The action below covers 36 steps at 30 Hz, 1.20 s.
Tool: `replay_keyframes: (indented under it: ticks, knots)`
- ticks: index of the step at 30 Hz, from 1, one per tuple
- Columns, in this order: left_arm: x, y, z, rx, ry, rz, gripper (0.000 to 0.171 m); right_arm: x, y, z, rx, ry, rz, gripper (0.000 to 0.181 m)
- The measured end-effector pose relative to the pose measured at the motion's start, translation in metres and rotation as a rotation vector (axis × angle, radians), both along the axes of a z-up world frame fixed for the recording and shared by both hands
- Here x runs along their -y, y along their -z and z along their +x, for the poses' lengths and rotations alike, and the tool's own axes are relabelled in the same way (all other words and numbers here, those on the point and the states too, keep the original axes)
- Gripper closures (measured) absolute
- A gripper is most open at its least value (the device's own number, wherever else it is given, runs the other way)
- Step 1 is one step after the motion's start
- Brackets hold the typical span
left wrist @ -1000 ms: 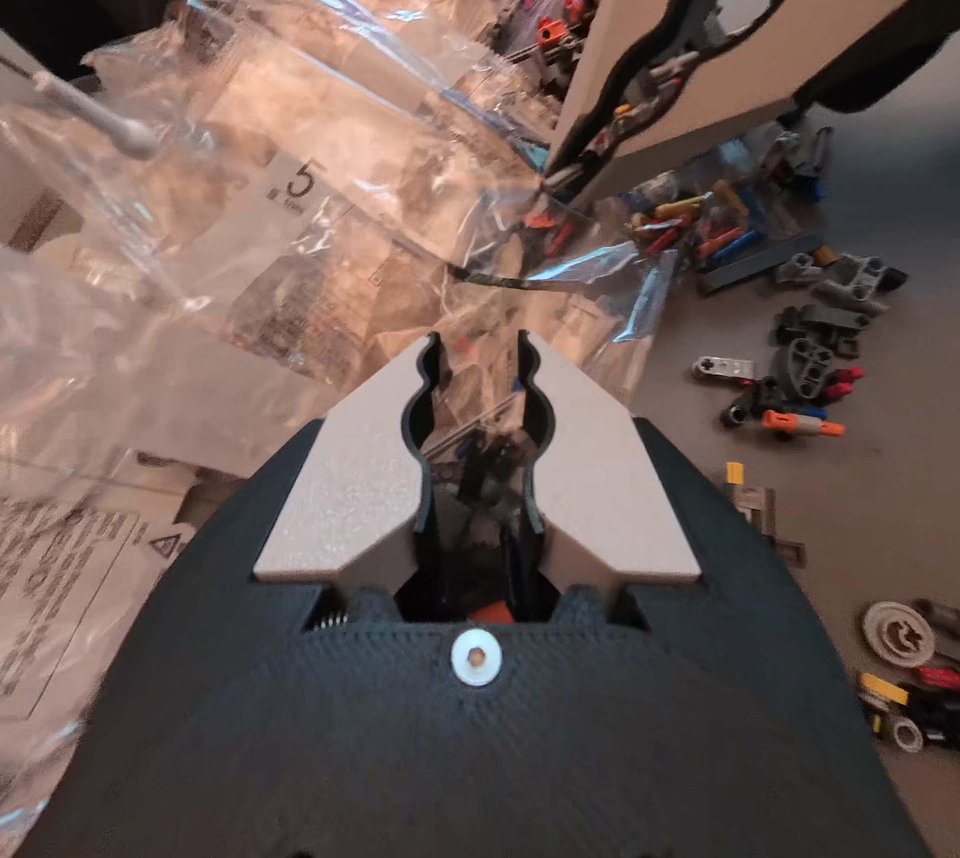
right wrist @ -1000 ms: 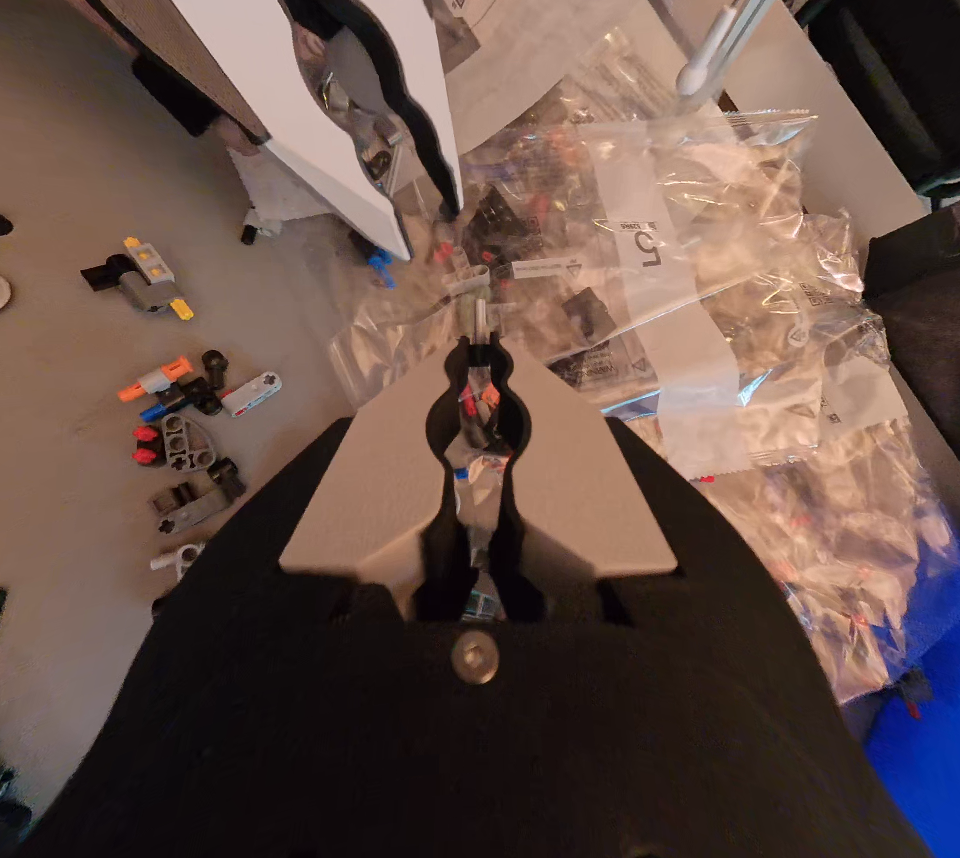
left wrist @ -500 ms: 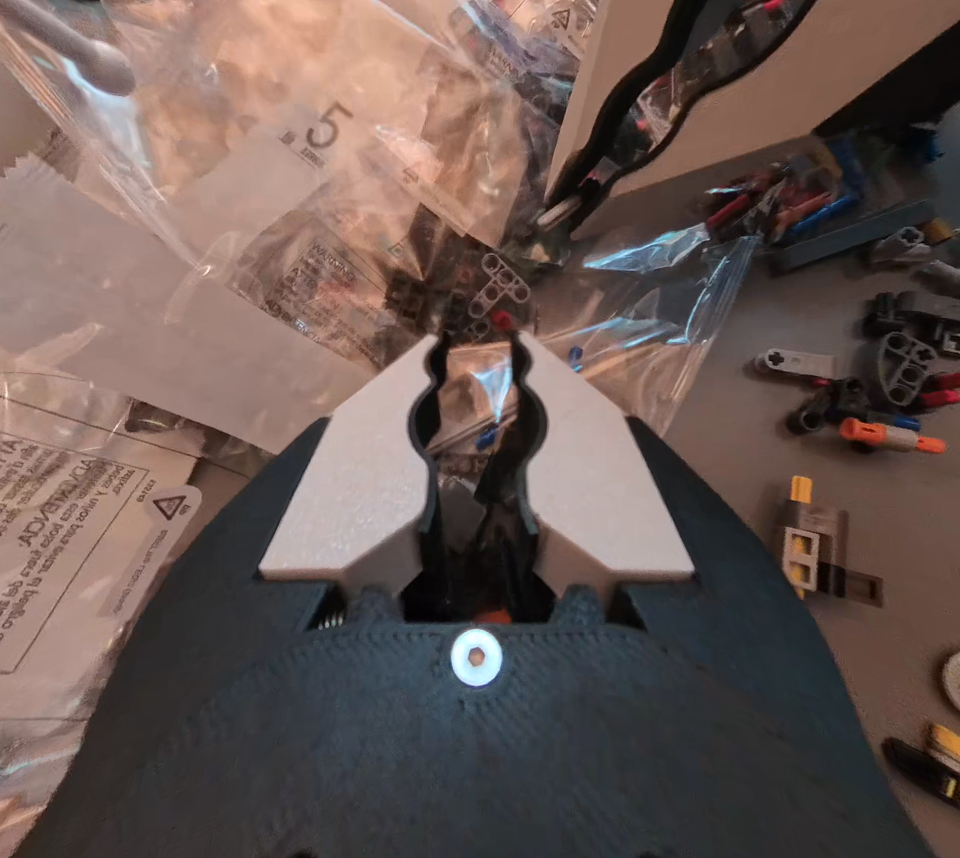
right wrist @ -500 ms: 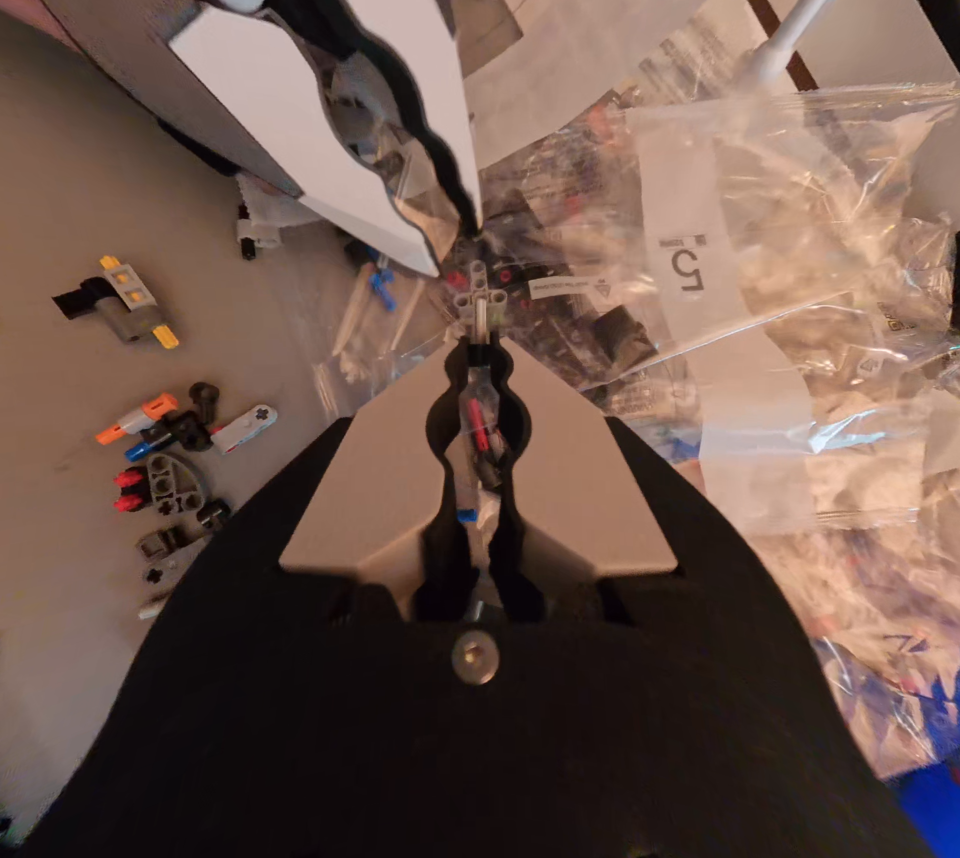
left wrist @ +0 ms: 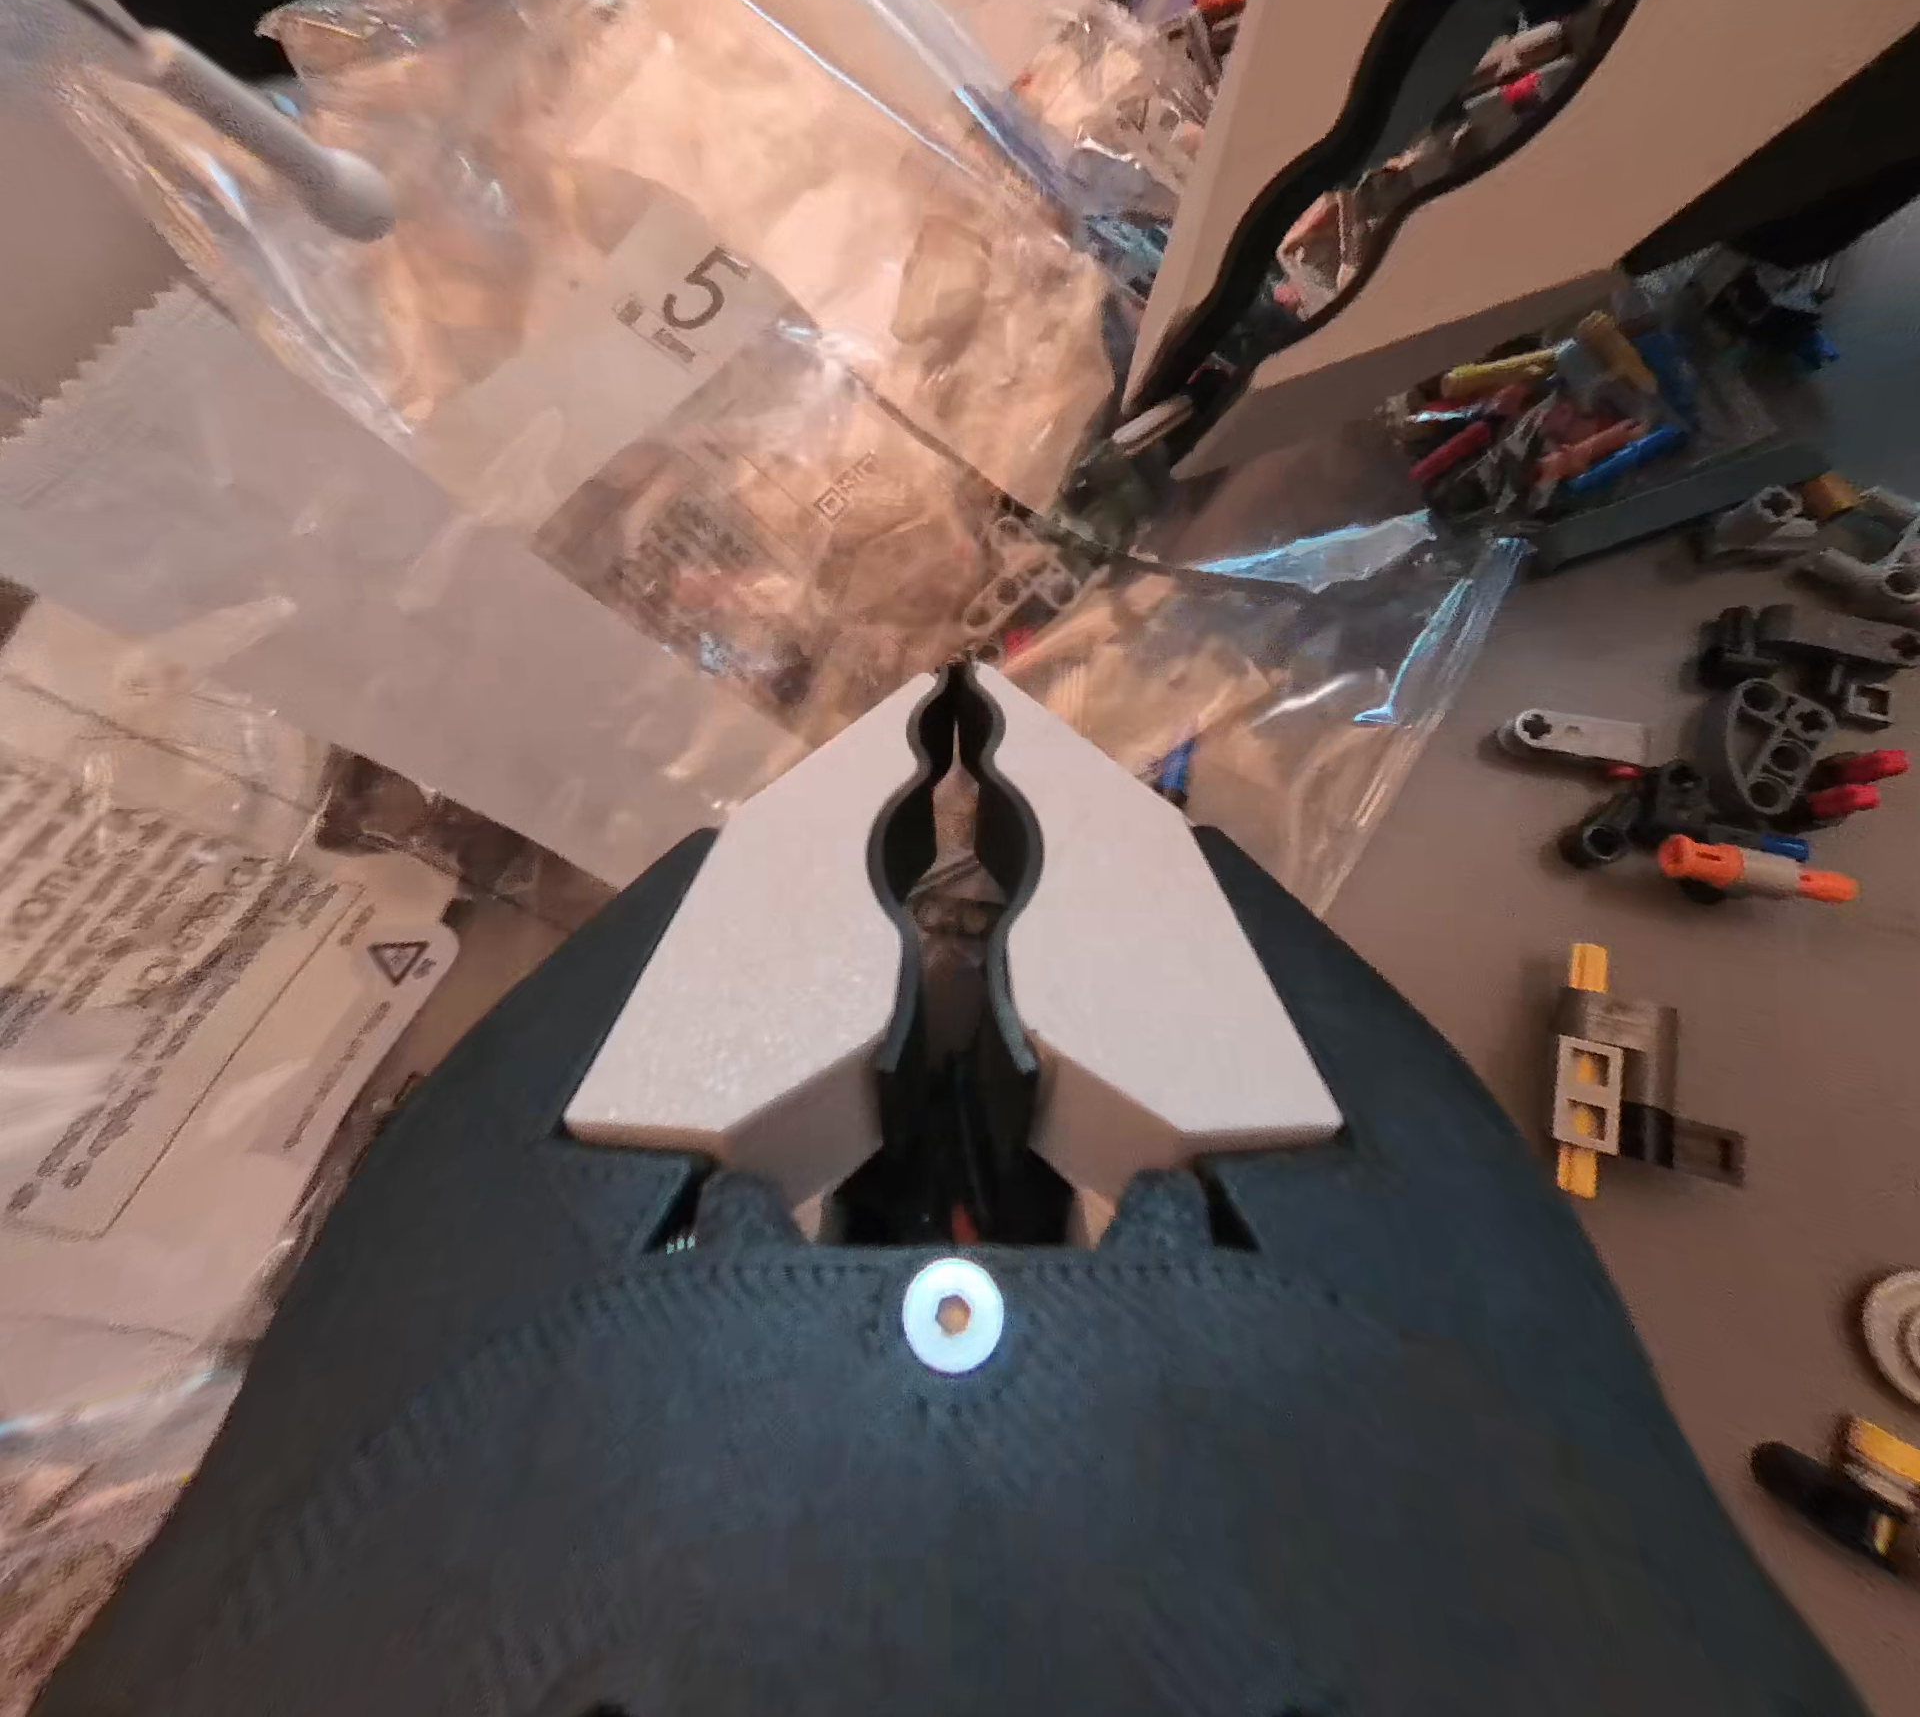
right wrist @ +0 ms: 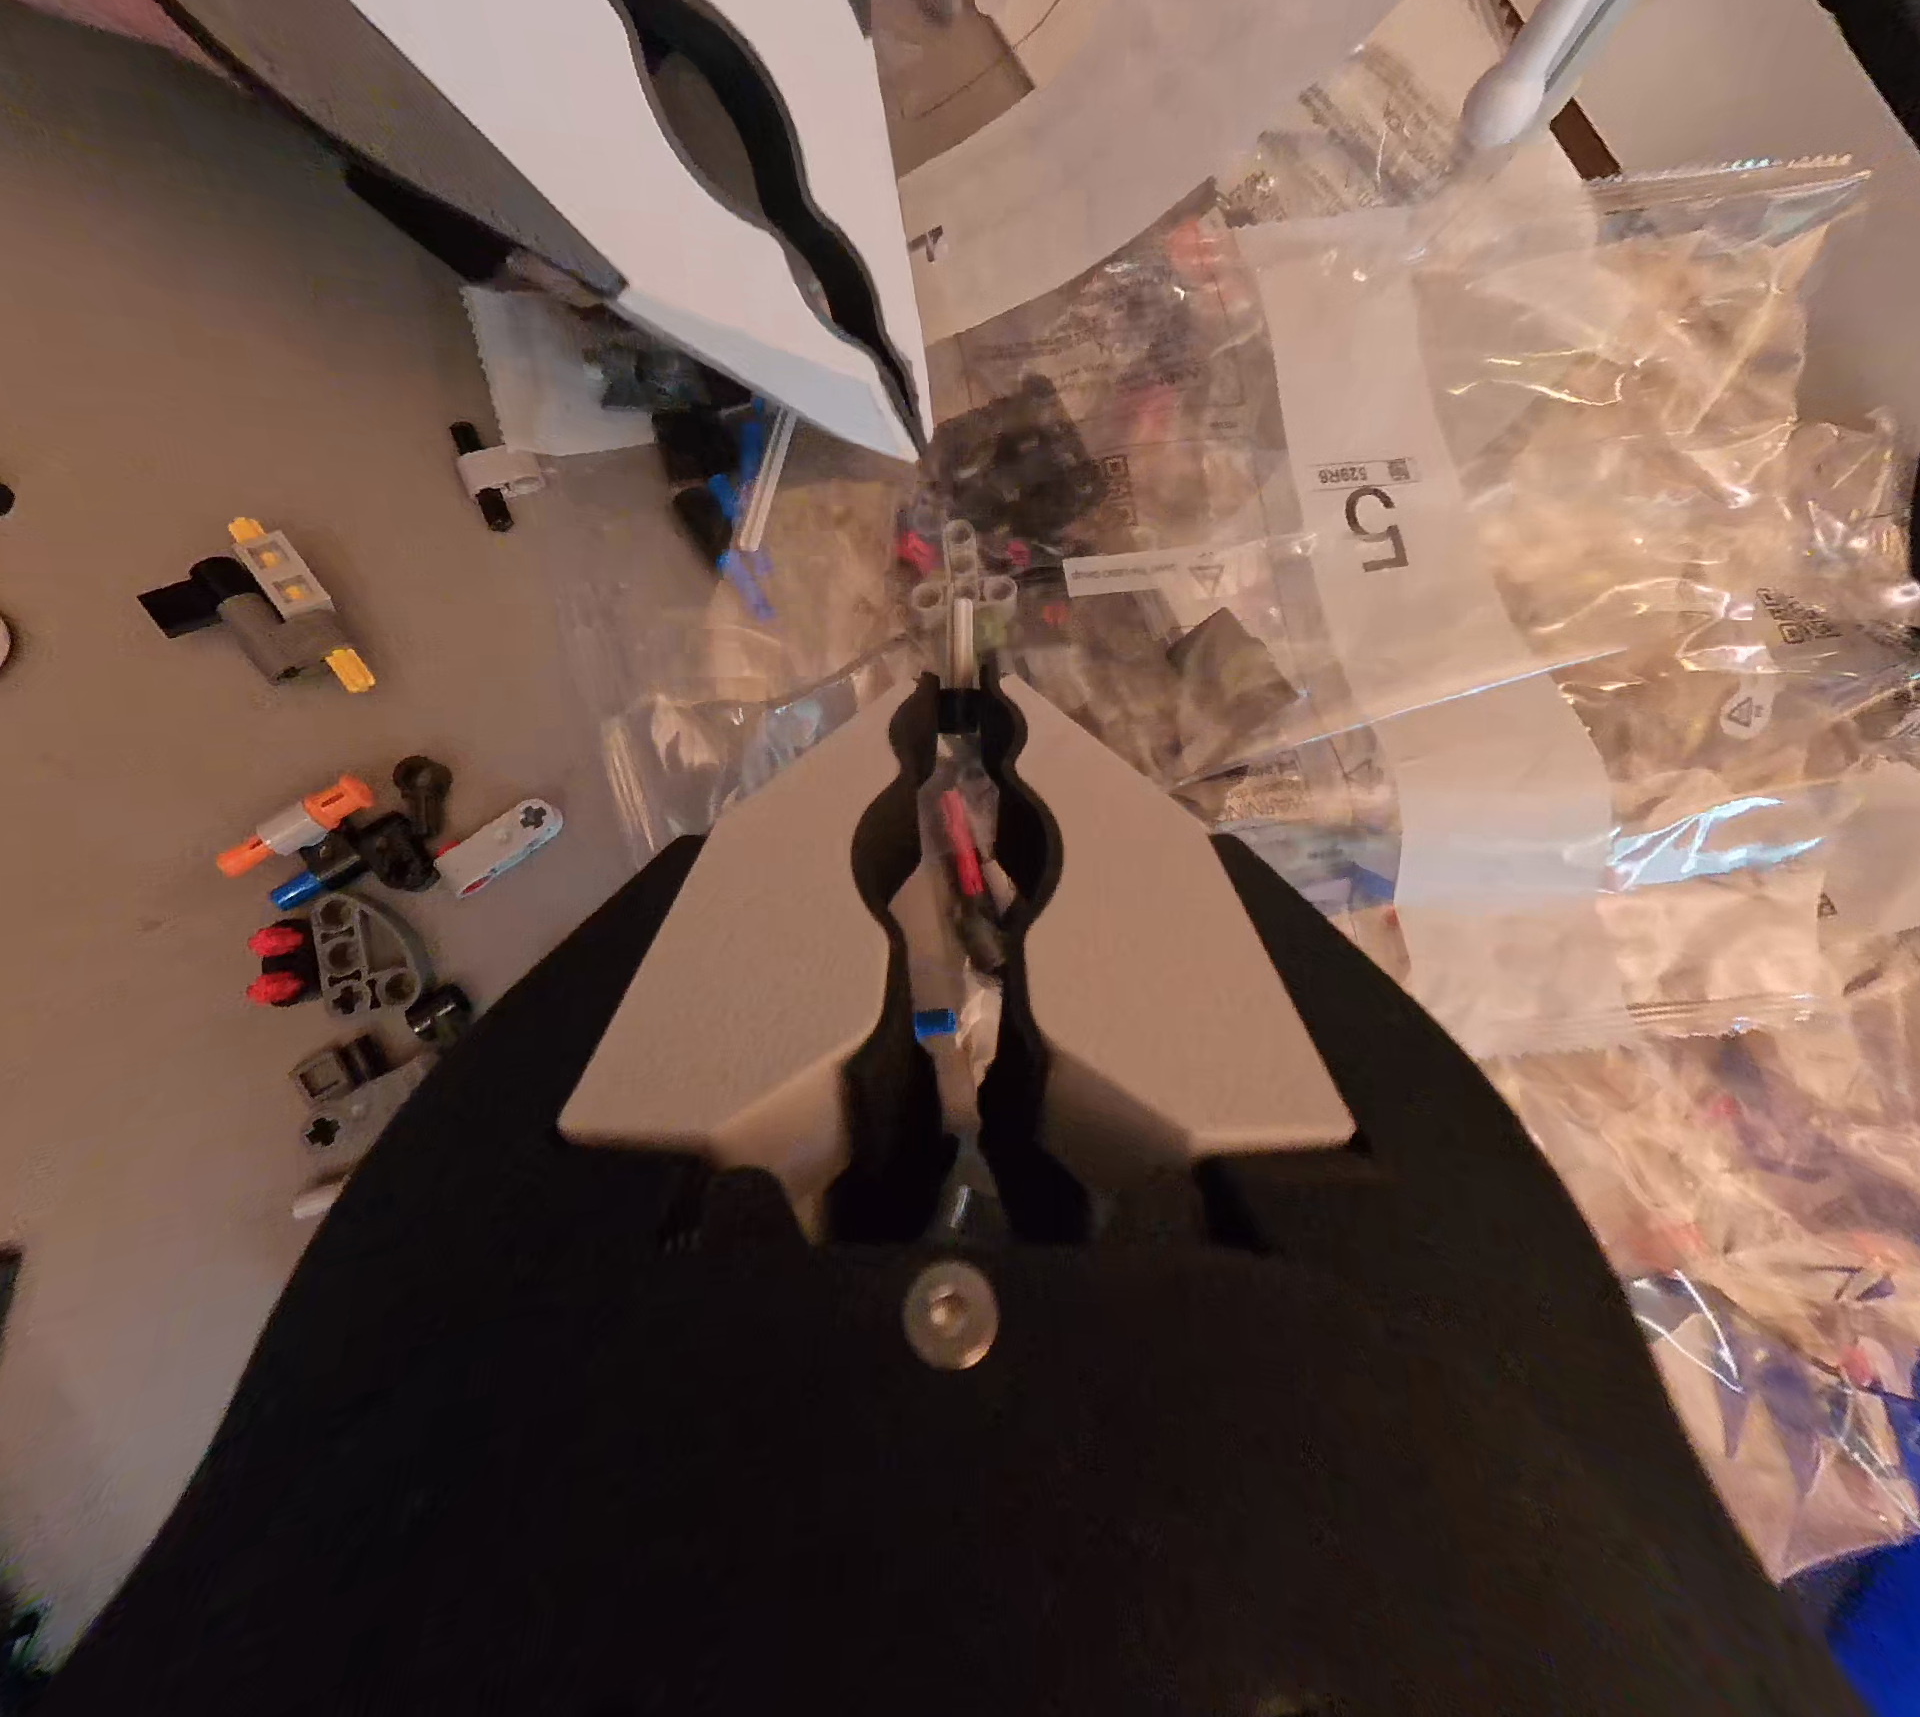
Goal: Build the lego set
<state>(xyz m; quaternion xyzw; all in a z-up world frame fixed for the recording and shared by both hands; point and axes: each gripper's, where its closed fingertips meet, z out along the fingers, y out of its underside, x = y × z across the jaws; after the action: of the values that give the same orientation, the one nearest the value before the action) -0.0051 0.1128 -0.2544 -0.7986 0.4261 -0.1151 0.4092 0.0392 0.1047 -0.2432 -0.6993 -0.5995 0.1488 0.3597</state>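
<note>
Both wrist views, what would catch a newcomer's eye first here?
The crinkled clear plastic bags of parts piled across the right of the right wrist view stand out first. Both grippers meet on one small bag at the pile's edge: the left gripper and the right gripper are each shut on it. Loose colourful lego pieces lie scattered on the grey table to the left.

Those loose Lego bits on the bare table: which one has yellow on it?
The grey block with a yellow pin through it, joined to a black piece, lying alone nearest the left gripper. The cluster beyond it shows orange, red and blue instead.
</note>
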Motion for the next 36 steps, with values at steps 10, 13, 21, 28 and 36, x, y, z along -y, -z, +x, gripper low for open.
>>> replay_keyframes:
  ticks: [10, 13, 21, 28, 36]
  knots:
    - [0.011, -0.002, -0.005, 0.022, 0.046, -0.051, 0.171, 0.003, -0.001, 0.002, -0.013, -0.007, -0.019, 0.177]
    - [0.018, 0.005, 0.003, 0.013, 0.086, -0.090, 0.144, 0.005, 0.001, 0.002, -0.004, -0.012, -0.027, 0.177]
    - [0.029, 0.019, 0.007, -0.056, 0.127, -0.134, 0.127, 0.007, 0.002, 0.001, -0.001, -0.023, -0.033, 0.177]
    - [0.029, 0.024, 0.008, -0.074, 0.129, -0.145, 0.161, 0.007, 0.002, 0.001, -0.001, -0.025, -0.033, 0.177]
    - [0.029, 0.024, 0.005, -0.114, 0.132, -0.125, 0.171, 0.008, 0.002, 0.002, -0.003, -0.028, -0.032, 0.176]
